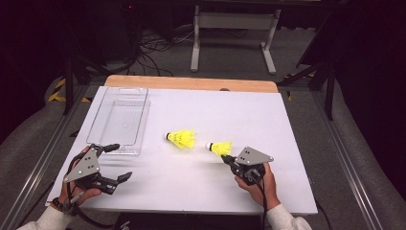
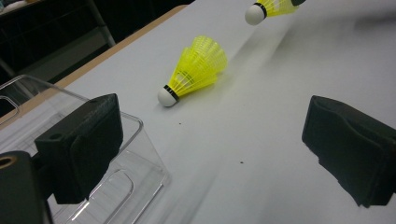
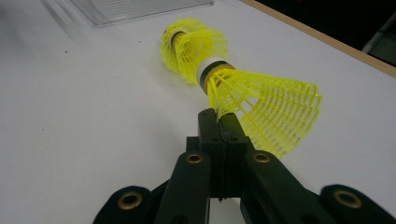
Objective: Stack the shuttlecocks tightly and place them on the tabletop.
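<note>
Two yellow shuttlecocks with white cork tips are on the white table. One shuttlecock (image 1: pixel 181 139) (image 2: pixel 196 70) (image 3: pixel 189 44) lies on its side near the middle. My right gripper (image 1: pixel 228 157) (image 3: pixel 219 119) is shut on the skirt edge of the other shuttlecock (image 1: pixel 220 147) (image 3: pixel 261 100) (image 2: pixel 268 8), whose cork points toward the first one. My left gripper (image 1: pixel 120 162) (image 2: pixel 215 140) stands wide open at the front left with nothing between its jaws, just beside the near end of a clear plastic tray (image 1: pixel 118 120) (image 2: pixel 140 186) (image 3: pixel 140 7).
The tray holds nothing and lies lengthwise at the table's (image 1: pixel 206 187) left side. A wooden strip (image 1: pixel 191 83) runs along the far edge. Beyond it are a metal stand (image 1: pixel 234 28) and cables on the floor.
</note>
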The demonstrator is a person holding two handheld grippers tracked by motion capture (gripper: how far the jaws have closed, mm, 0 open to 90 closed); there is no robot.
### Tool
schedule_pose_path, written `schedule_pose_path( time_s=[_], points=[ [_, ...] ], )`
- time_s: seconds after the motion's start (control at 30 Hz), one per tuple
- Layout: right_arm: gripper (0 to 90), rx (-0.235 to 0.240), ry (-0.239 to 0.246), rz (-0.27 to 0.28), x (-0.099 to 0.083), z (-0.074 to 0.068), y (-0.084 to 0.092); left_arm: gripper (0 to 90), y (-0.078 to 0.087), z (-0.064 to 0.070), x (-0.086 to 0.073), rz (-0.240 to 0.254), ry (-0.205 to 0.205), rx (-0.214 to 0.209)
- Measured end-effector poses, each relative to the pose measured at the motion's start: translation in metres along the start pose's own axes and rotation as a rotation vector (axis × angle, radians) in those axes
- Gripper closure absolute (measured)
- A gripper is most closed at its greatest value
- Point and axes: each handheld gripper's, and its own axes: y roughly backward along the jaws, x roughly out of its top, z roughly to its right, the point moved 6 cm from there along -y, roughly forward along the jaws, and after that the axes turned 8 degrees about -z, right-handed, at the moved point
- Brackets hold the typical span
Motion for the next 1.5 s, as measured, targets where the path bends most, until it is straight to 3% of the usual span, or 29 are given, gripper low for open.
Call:
schedule_pose_path(
  time_s=[0.47, 0.87, 1.07, 1.5],
  points=[
    [90.0, 0.029, -0.002, 0.0, 0.017, 0.005, -0.022, 6.1, 0.0, 0.0, 0.0, -0.001, -0.004, 0.001],
    [90.0, 0.073, 0.002, -0.03, 0.029, 0.001, -0.053, 6.1, 0.0, 0.0, 0.0, 0.0, 0.004, -0.003],
    [90.0, 0.097, -0.018, -0.035, 0.034, 0.002, -0.067, 6.1, 0.0, -0.001, 0.0, 0.002, 0.007, -0.002],
    [90.0, 0.142, -0.03, -0.053, 0.04, -0.008, -0.095, 6.1, 0.001, -0.001, 0.0, 0.004, 0.006, -0.003]
  ],
)
